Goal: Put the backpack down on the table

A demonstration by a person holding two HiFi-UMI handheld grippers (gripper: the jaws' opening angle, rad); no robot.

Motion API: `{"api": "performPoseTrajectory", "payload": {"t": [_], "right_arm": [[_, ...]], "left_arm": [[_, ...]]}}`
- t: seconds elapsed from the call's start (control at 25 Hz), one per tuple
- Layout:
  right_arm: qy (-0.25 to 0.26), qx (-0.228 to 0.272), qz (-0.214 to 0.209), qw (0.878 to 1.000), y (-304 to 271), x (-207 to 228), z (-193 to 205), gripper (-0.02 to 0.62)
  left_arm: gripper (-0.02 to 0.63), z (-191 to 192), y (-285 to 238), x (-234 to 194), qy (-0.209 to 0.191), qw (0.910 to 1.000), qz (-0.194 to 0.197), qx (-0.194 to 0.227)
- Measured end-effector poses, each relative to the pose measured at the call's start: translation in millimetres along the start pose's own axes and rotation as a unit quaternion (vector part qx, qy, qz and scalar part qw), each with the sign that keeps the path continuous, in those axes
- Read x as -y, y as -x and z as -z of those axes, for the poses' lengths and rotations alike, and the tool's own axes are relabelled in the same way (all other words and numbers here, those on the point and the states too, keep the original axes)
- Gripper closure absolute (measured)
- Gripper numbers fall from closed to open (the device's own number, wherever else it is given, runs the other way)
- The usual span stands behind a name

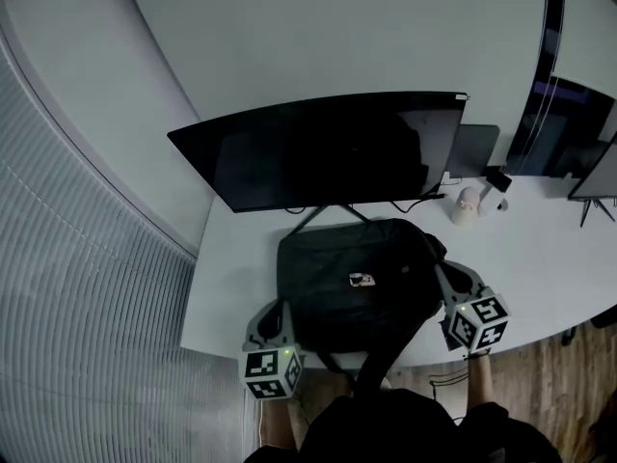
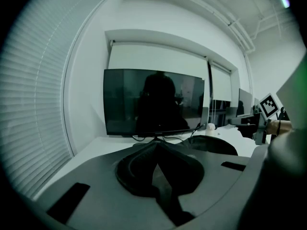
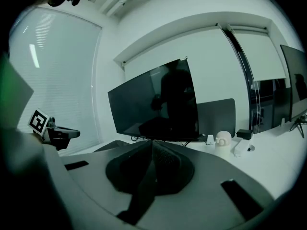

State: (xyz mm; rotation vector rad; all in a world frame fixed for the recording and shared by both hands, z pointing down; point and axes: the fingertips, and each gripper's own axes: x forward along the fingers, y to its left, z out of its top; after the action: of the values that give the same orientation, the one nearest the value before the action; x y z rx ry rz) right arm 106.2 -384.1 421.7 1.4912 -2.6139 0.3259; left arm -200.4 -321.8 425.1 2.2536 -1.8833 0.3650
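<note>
- I work in an office: a wide monitor (image 1: 328, 148) stands on the long white bench (image 1: 540, 278), with cables (image 1: 415, 201) under it.
- Another screen (image 1: 564, 128) stands to the right.
- Slatted blinds (image 1: 77, 287) cover the window, and the floor (image 1: 540, 374) is wood.

Dim, bluish, fisheye-warped dark edges

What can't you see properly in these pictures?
- Head view: the patch on the backpack is too small to read.
- Head view: the strap has its end hidden behind the person's dark clothes.
- Head view: the white thing beside the monitor is too small to name.
- Left gripper view: the left tongs cover the backpack's lower part.
</note>
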Motion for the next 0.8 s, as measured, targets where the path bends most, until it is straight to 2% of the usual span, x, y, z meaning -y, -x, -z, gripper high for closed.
{"api": "performPoseTrajectory", "payload": {"t": [0.4, 0.8], "right_arm": [[0.002, 0.055, -0.012, 0.998, 19.4, -9.5, -30.4, 0.581], [0.018, 0.058, -0.015, 0.998, 25.9, -11.4, -36.6, 0.583]], "left_arm": [[0.591, -23.8, 20.0, 5.7, -0.004, 0.9986, 0.008, 0.051], [0.591, -31.2, 27.7, 3.1, -0.006, 0.9977, 0.002, 0.068]]}}
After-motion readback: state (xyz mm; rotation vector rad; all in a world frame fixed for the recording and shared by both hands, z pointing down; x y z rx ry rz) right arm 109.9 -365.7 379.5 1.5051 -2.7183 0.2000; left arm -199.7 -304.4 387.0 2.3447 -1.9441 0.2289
